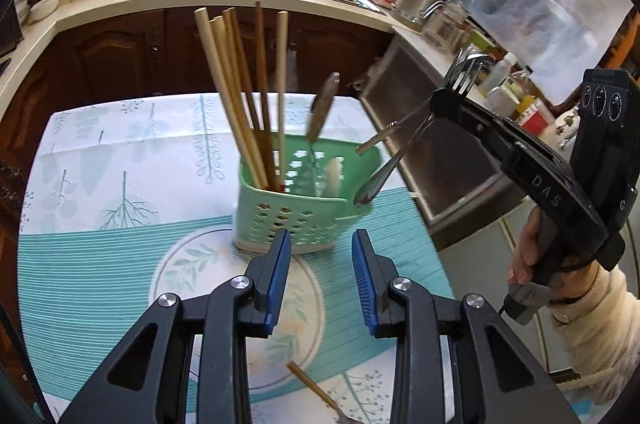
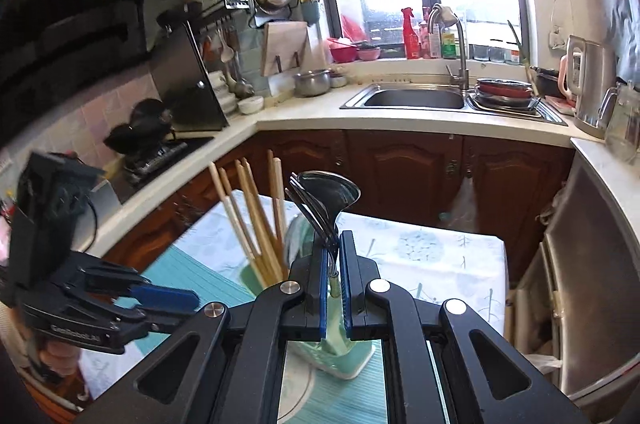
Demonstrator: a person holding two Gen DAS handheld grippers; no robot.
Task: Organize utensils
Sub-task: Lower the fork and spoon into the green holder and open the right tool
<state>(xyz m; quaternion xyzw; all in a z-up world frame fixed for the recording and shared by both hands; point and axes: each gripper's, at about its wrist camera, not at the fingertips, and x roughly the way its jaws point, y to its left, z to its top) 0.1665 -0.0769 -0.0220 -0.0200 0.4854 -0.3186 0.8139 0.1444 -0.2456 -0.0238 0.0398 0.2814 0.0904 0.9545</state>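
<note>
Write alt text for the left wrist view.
The right gripper holds a bundle of metal utensils, fork tines up, handles angled down toward a green perforated holder already holding wooden chopsticks. The left gripper hovers open just before the holder, above a leaf-print tablecloth.

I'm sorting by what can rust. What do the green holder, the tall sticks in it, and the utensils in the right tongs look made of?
Green holder: looks like matte moulded plastic, with punched holes. Tall sticks: probably wood or bamboo, pale tan to brown and dull. Utensils in the right tongs: apparently shiny steel, dark and mirror-like, with fork tines and a spoon bowl showing.
</note>
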